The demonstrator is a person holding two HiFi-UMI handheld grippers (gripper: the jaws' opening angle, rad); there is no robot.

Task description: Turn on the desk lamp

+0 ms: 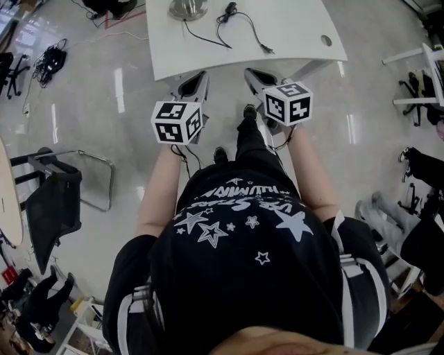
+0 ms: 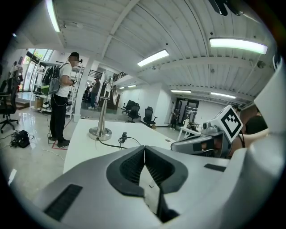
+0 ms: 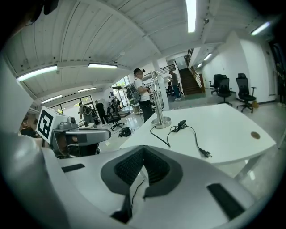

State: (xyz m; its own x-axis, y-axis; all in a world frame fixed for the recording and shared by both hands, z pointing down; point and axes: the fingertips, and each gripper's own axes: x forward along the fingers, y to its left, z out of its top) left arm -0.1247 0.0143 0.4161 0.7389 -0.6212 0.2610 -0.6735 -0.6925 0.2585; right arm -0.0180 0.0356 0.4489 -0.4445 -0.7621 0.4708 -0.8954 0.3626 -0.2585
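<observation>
The desk lamp's round metal base [image 1: 188, 9] stands at the far side of the white table [image 1: 291, 28], and its upright pole [image 2: 103, 107] rises out of the head view. A black cord runs from the base over an inline switch [image 1: 231, 10] to a loose plug [image 1: 267, 49] on the tabletop. My left gripper [image 1: 198, 78] and right gripper [image 1: 251, 73] hover side by side at the table's near edge, short of the lamp. Both are shut with nothing between the jaws. The base [image 3: 161, 121] and switch [image 3: 182, 122] lie ahead in the right gripper view.
A person [image 2: 60, 107] stands beyond the table's far end. A black chair [image 1: 52, 201] is on the floor to my left, and a bundle of cables [image 1: 48, 61] lies further off. The table has a round grommet hole [image 1: 326, 40] at its right. Office chairs stand along the walls.
</observation>
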